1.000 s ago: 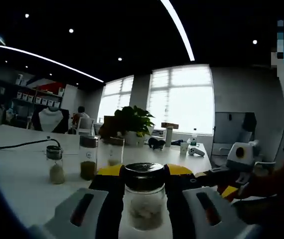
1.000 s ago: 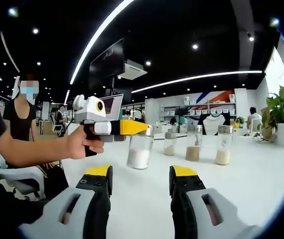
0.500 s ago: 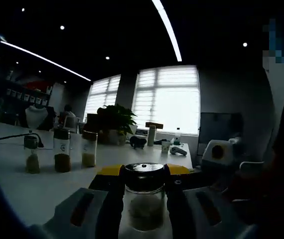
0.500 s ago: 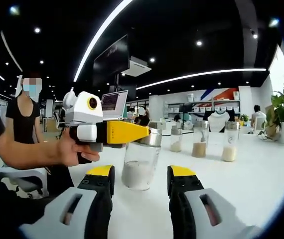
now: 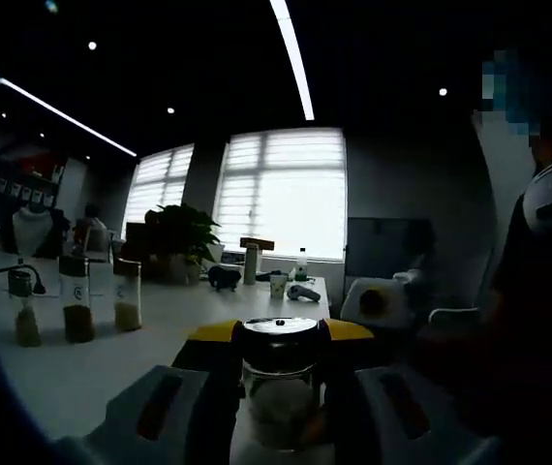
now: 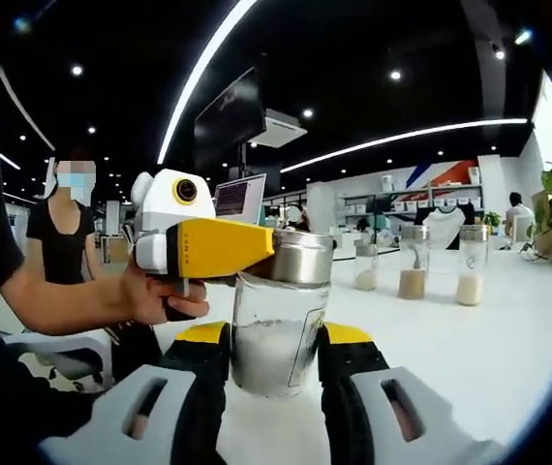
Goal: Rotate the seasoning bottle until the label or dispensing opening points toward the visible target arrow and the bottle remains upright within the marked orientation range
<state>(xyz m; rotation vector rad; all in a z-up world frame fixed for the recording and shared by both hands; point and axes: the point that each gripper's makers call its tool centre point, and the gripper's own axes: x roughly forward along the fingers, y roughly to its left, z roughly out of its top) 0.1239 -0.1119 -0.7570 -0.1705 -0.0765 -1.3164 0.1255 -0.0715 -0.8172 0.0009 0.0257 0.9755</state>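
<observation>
Right gripper view has the seasoning bottle (image 6: pixel 274 325) upright on the counter (image 6: pixel 508 339), its lid pinched by the left hand-held gripper (image 6: pixel 257 250) and its body between the wide right hand-held gripper (image 6: pixel 274 341) jaws; no arrow visible, so alignment seems unfinished

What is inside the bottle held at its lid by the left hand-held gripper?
The seasoning bottle holds white granules filling its lower part, clear glass above. The left hand-held gripper clamps the metal lid, so any dispensing opening is hidden.
</observation>
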